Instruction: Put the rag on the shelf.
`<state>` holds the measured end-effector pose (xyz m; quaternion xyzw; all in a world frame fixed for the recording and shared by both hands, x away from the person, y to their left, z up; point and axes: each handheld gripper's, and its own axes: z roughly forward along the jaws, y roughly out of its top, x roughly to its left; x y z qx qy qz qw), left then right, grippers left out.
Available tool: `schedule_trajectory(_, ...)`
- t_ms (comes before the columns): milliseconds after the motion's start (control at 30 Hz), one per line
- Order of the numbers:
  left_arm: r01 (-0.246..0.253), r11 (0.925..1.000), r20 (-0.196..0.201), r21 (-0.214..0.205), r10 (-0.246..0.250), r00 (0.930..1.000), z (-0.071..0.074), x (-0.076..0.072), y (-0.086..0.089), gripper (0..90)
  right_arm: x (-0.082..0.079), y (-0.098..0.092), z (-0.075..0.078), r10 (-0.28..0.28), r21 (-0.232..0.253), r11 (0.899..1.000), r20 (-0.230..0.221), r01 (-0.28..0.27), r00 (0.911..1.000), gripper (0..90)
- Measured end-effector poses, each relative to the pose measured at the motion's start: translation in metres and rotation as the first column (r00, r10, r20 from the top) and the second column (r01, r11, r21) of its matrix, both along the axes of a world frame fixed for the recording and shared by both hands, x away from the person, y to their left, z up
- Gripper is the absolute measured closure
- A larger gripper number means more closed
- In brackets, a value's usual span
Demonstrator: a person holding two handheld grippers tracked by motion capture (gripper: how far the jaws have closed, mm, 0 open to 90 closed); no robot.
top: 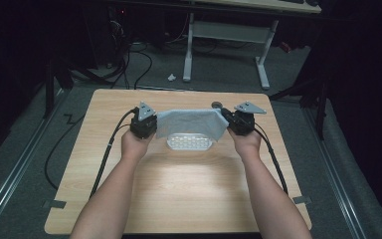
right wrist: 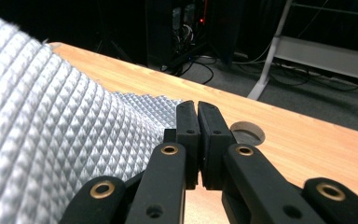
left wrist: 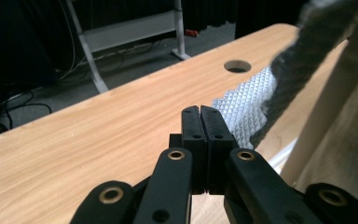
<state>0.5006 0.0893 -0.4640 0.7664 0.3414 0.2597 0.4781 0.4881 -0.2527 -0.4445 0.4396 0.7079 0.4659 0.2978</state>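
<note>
Item: grey waffle-weave cloth (top: 191,124), pinched at 9 and 3 o'clock corners by closed jaws of left gripper (top: 144,122) and right gripper (top: 239,121), apparently being laid on counter (top: 189,194); next likely calls for release.

Cloth (top: 191,124) spans between left gripper (top: 144,122) and right gripper (top: 239,122) above the table (top: 179,199), its lower edge resting on the tabletop near the centre. A hole (top: 217,105) in the table sits behind the cloth, toward the right gripper. A desk frame (top: 226,35) stands on the floor beyond the table's far edge.
</note>
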Motion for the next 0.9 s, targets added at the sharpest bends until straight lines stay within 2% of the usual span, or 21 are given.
schedule_trajectory(200, 0.002, 1.0, 0.009, 0.007, -0.002, 1.0, 0.002, -0.002, 0.002, 89.3, 0.0, 0.001, -0.004, -0.001, -0.009, 1.0, -0.002, 0.001, 1.0, 88.8)
schedule_trajectory(467, 0.016, 0.9996, -0.008, 0.022, -0.016, 0.9998, -0.004, -0.005, 0.003, 89.2, -0.004, 0.001, -0.015, -0.021, -0.002, 1.0, -0.014, 0.021, 0.9997, 88.4)
schedule_trajectory(600, 0.015, 0.9999, -0.016, 0.003, -0.015, 0.9998, -0.006, -0.006, 0.006, 89.0, -0.005, -0.003, -0.024, -0.042, -0.005, 0.999, -0.037, 0.042, 0.9984, 88.7)
schedule_trajectory(767, 0.022, 0.9998, -0.019, -0.001, -0.022, 0.9996, -0.007, -0.007, 0.006, 89.0, -0.01, -0.002, -0.028, -0.033, -0.016, 0.999, -0.019, 0.033, 0.9993, 90.0)
schedule_trajectory(900, 0.029, 0.9996, -0.02, 0.004, -0.029, 0.9994, -0.008, -0.008, 0.004, 88.9, -0.01, -0.001, -0.032, -0.026, -0.03, 0.999, -0.029, 0.025, 0.9992, 90.0)
